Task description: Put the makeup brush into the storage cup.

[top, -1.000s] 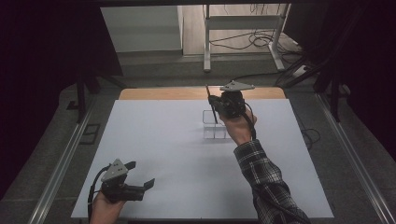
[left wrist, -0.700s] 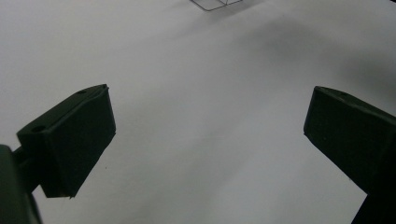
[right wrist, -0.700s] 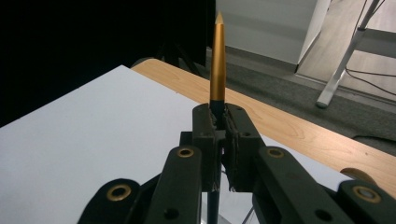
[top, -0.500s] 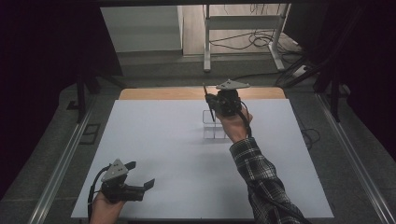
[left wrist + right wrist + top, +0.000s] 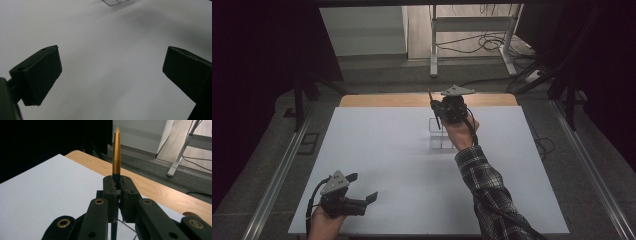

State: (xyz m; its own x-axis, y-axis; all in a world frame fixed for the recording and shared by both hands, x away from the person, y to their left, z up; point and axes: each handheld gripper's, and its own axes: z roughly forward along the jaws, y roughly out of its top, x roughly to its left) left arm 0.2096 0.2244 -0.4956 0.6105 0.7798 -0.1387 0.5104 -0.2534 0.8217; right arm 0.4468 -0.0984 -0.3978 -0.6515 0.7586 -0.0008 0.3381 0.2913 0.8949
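High view: right hand-held gripper (image 5: 438,111) pinches a pen (image 5: 434,107) above the clear holder (image 5: 441,135).
Right gripper view: the pen (image 5: 116,152) stands upright, holder directly below. Left gripper view: left hand-held gripper (image 5: 110,72) spread, idle over the worktop (image 5: 107,37).

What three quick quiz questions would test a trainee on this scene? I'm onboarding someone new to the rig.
1. True or false: the right gripper is shut on a gold pen.
2. The left gripper stands: A) open over the white table top, B) shut on a cloth, C) inside the box.
3. What lies just below the right gripper in the high view?

Key: 1 true. 2 A. 3 A clear plastic box.
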